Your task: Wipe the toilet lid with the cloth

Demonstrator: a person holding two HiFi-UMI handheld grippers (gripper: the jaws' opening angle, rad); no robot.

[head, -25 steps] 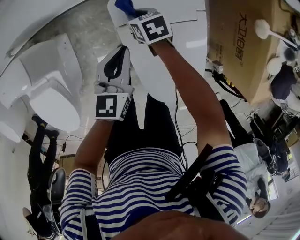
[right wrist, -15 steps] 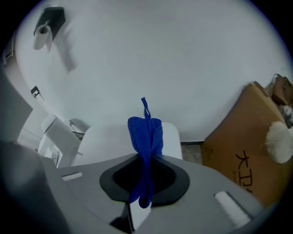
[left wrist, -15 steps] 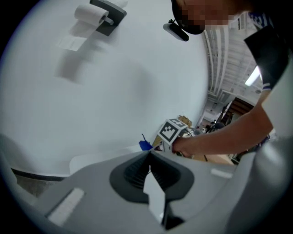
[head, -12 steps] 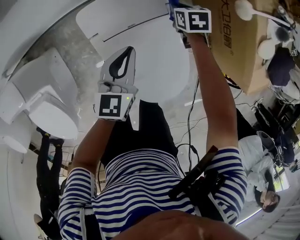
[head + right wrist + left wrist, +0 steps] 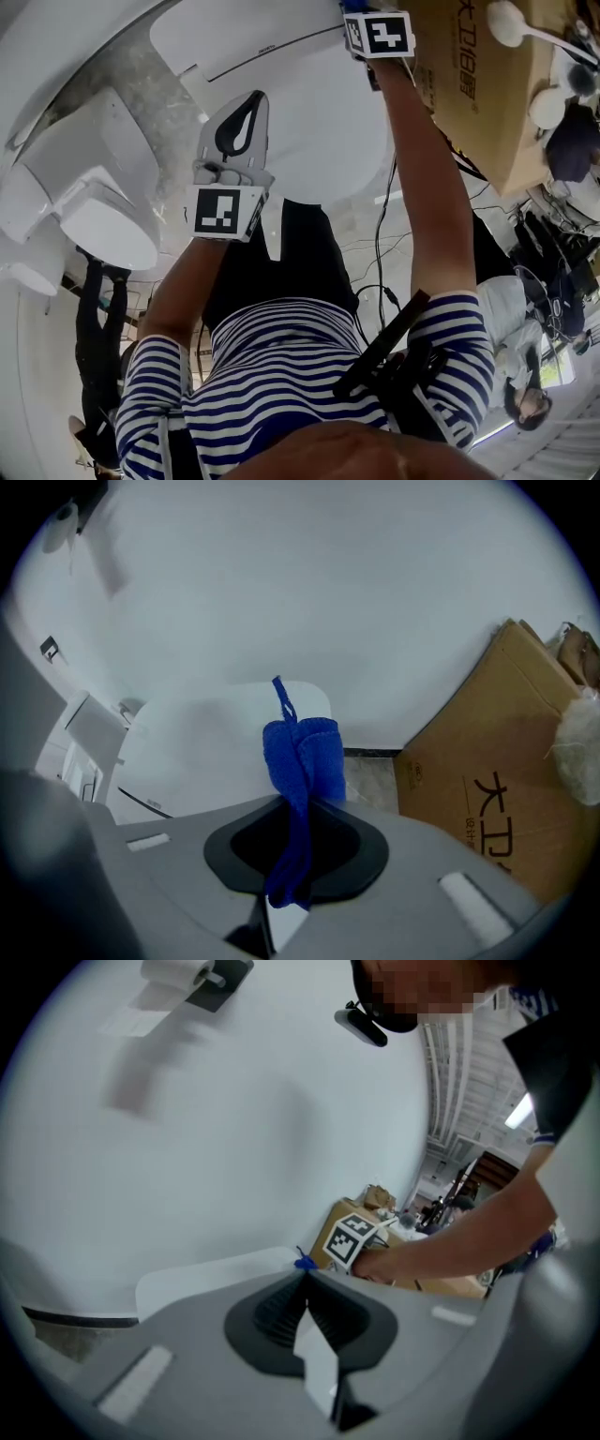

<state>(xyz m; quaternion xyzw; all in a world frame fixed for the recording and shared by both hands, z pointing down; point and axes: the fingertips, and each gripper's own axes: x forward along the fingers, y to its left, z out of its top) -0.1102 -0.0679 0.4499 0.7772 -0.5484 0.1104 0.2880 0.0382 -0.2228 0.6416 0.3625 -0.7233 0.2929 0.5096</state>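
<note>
A blue cloth hangs bunched between the jaws of my right gripper, which is shut on it. In the head view only that gripper's marker cube and a scrap of the cloth show at the top edge, over the far right side of the white toilet lid. The right gripper view has the lid just beyond the cloth. My left gripper hovers over the lid's left part, shut and holding nothing. From the left gripper I see the right gripper's cube.
A second white toilet stands at the left. A large cardboard box sits close to the lid's right side. Cables trail on the floor. People are at the right, and another person's legs at the left.
My right gripper has carried the cloth rightward across the lid, from its left part to its far right side by the box. The left gripper has barely moved.
</note>
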